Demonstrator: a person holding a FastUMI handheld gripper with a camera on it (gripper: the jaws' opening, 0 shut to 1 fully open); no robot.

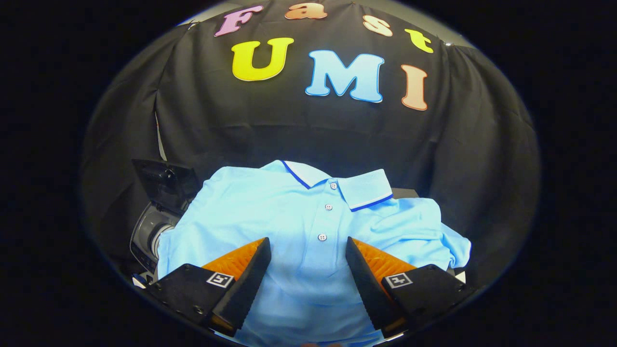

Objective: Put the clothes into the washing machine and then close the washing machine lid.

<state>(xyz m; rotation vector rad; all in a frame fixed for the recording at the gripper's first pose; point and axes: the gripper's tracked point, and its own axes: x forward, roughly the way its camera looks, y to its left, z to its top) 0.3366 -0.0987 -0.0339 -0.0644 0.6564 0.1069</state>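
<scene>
The washing machine [153, 226] sits off to the left of the fingers, a grey body with its dark lid [166, 183] raised and tilted back; the opening is mostly covered by cloth, so what lies inside cannot be told. A light blue polo shirt [308, 226] spreads wide ahead of the gripper [308, 250] — collar with a dark blue stripe at the far side, three buttons running down the placket toward the fingers; its left edge drapes against the machine, its right sleeve bunches in folds beyond the right finger. The fingers stand spread wide apart, the shirt's front showing between them, neither one visibly pressing the fabric; whether they touch it cannot be told. Past the collar there is only the dark booth wall [482, 159] — open room above the shirt and to its right.
</scene>
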